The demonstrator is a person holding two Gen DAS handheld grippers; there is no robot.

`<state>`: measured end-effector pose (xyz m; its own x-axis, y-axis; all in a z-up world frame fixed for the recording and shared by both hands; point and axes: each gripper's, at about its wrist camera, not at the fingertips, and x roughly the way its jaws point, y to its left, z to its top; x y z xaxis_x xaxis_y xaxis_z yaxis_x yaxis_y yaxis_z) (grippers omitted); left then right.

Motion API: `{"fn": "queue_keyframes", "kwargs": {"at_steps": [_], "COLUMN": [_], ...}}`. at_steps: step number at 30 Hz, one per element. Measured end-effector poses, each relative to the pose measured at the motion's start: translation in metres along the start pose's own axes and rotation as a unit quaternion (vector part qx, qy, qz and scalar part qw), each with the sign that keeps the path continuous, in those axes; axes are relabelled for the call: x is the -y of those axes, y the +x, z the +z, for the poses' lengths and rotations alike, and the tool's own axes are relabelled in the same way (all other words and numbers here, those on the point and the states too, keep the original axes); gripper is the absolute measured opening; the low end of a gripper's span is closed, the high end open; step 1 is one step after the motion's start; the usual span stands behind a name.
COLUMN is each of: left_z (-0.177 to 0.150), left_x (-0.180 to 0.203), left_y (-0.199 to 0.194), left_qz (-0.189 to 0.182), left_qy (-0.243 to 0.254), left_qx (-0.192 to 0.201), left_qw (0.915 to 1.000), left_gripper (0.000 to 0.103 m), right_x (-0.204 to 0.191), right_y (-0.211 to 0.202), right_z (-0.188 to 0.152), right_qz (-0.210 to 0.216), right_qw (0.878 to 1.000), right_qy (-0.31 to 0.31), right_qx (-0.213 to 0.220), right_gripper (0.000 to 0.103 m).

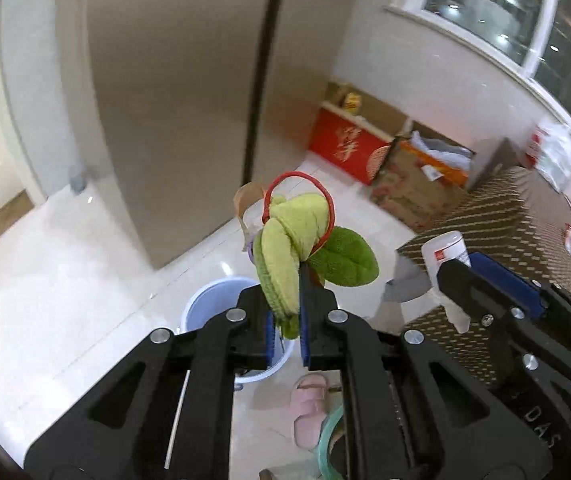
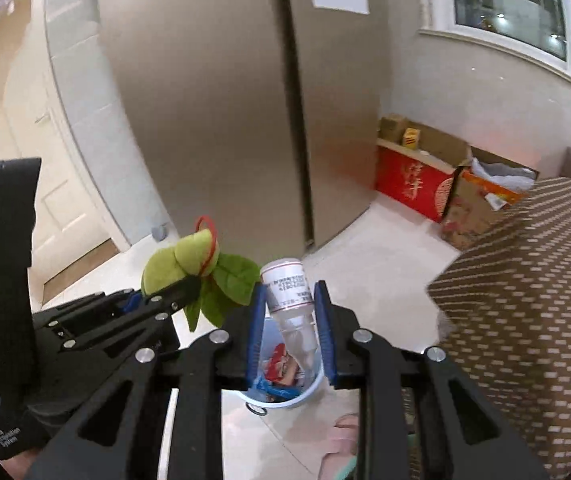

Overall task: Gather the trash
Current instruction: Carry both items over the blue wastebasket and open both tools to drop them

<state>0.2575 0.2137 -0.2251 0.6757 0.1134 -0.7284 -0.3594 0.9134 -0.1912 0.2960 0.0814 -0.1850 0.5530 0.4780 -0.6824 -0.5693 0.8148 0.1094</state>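
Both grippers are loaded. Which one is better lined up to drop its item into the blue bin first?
Right, probably. Its fingers hold the plastic bottle directly above the blue bin. The left gripper grips the green plush toy nearer the bin's rim.

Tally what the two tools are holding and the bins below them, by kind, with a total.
Green plush toy, in the left tool: 1
Clear plastic bottle, in the right tool: 1
Blue bin on the floor: 1
Total: 3
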Motion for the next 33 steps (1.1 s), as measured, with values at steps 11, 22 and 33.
{"fn": "queue_keyframes", "kwargs": {"at_steps": [11, 22, 33], "left_z": [0.007, 0.007, 0.007], "left_x": [-0.035, -0.040, -0.049], "left_y": [0.043, 0.049, 0.043], "left_qz": [0.036, 0.052, 0.052], "left_qy": [-0.024, -0.022, -0.033], "left_qx": [-0.026, -0.021, -0.018], "left_qw": [0.9987, 0.9982, 0.9979], "left_gripper": [0.021, 0.064, 0.064], "right_x": [-0.020, -0.016, -0.024], "right_y": [0.048, 0.067, 0.076], "right_z": [0.002, -0.001, 0.004], "right_qz": [0.004, 0.007, 0.014], "right_qw": [1.000, 1.000, 1.000], "right_qy": [0.003, 0.015, 0.008], "right_qx": [-0.005, -0.017, -0.015], "right_gripper": [0.024, 0.025, 0.025]}}
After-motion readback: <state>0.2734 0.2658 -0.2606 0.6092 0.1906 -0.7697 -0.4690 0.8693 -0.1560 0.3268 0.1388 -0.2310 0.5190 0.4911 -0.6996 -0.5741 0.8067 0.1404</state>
